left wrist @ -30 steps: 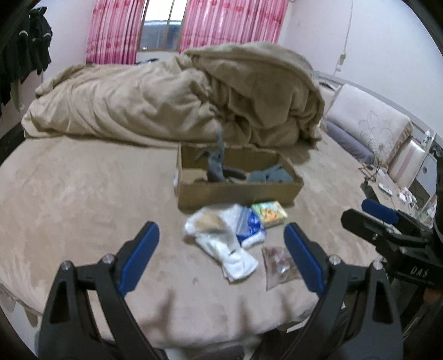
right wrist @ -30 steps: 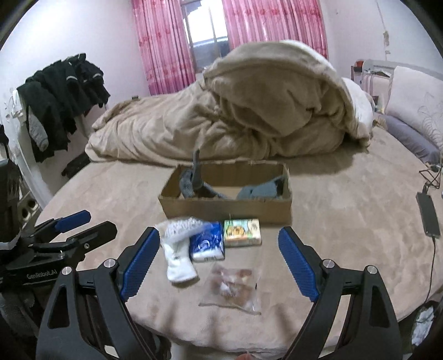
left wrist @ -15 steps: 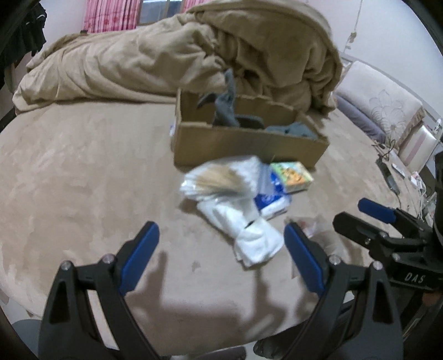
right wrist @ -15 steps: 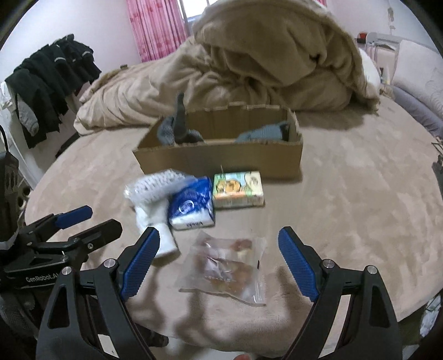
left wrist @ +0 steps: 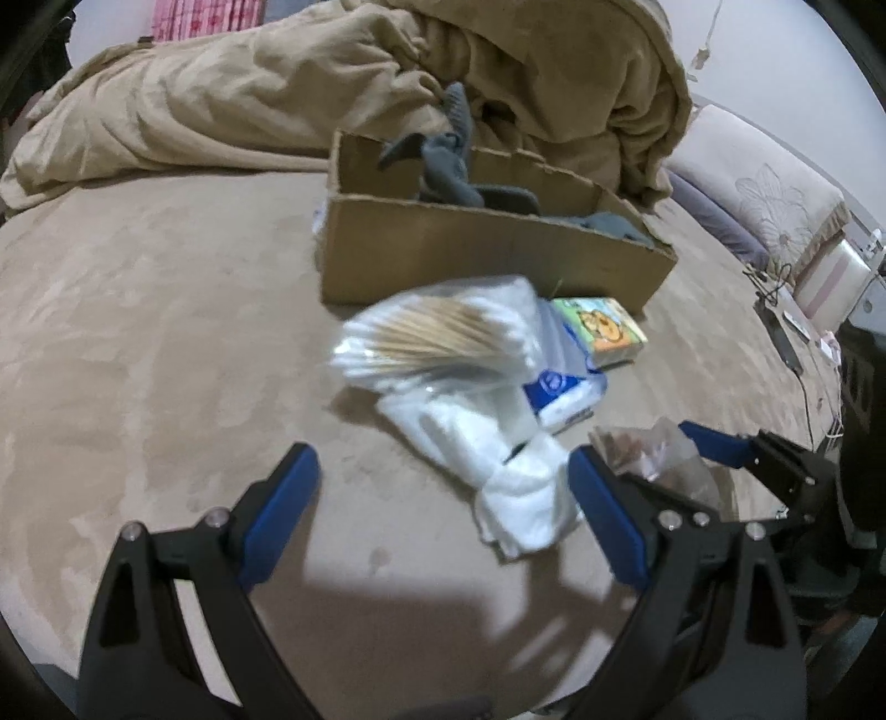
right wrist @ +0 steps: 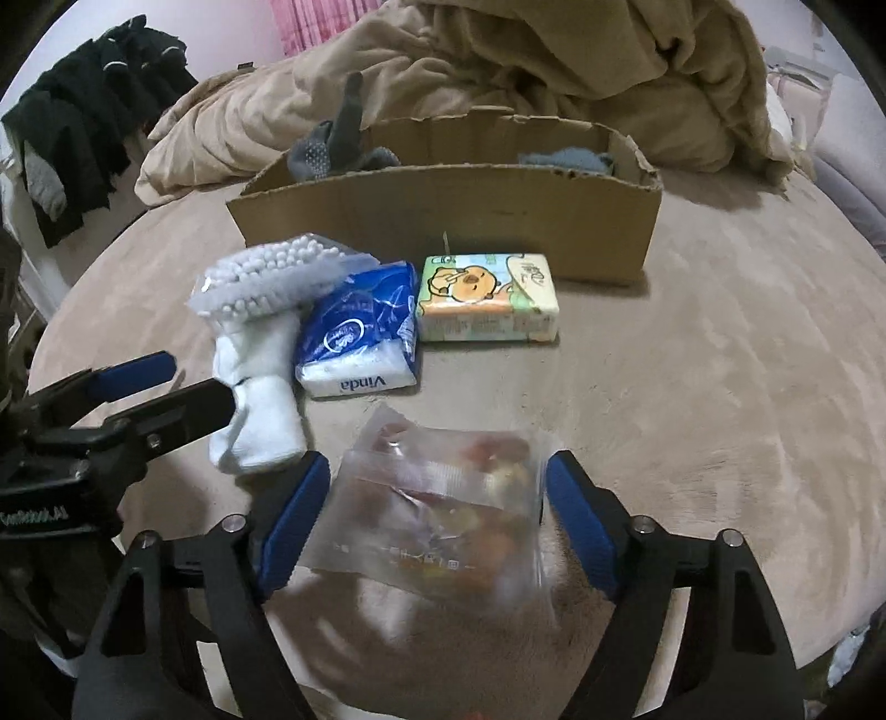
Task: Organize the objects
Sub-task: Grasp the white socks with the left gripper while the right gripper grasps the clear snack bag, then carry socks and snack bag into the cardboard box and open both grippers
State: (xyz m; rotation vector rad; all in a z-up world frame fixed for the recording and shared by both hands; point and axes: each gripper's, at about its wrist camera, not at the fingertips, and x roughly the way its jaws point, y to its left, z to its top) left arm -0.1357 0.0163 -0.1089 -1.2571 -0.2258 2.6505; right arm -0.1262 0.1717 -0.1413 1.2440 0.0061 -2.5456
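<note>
Both grippers have dropped closer: right gripper (right wrist: 434, 520) spread around the snack bag (right wrist: 437, 509), left gripper (left wrist: 443, 515) spread near the white sock (left wrist: 498, 465). Far cardboard box (right wrist: 448, 216) holds gray socks (right wrist: 338, 144).

Beige bed (right wrist: 720, 343), rumpled duvet (left wrist: 232, 105) — pink curtains (left wrist: 205, 19)

A: Your right claw (right wrist: 434, 515) is a matte black frame with long blue pads and silver screws.

B: Your left claw (left wrist: 443, 504) looks identical; white lettering marks its body in the right wrist view.
</note>
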